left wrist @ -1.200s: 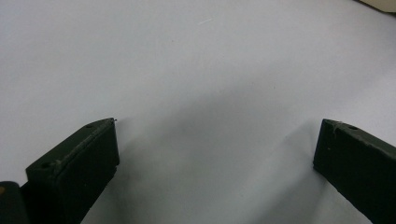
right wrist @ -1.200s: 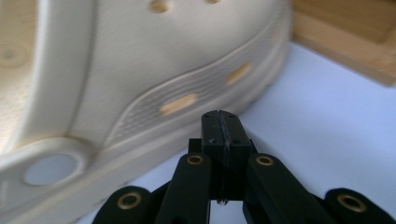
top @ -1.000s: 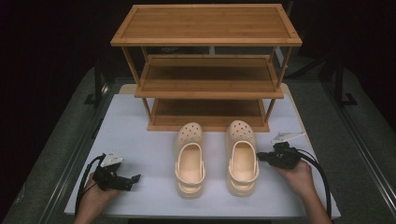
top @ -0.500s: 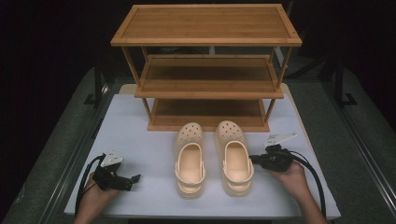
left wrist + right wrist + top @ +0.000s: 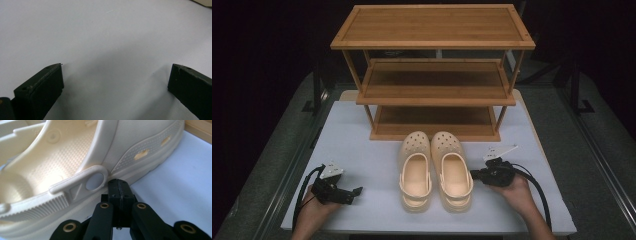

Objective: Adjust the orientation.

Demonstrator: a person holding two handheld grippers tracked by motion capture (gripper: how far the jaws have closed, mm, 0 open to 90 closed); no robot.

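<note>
In your right gripper view, the right clog [image 5: 82, 157] runs off the top and left edges, so its toe and heel stay out of sight. Whether your closed jaws touch its side wall just past the strap rivet [image 5: 94, 181] cannot be told. In the high view, the rack [image 5: 434, 75] hides the counter [image 5: 362, 150] behind its lowest shelf, and your forearms are cut off at the bottom edge. In your left gripper view, a pale corner [image 5: 203, 2] at top right is too cropped to identify.
</note>
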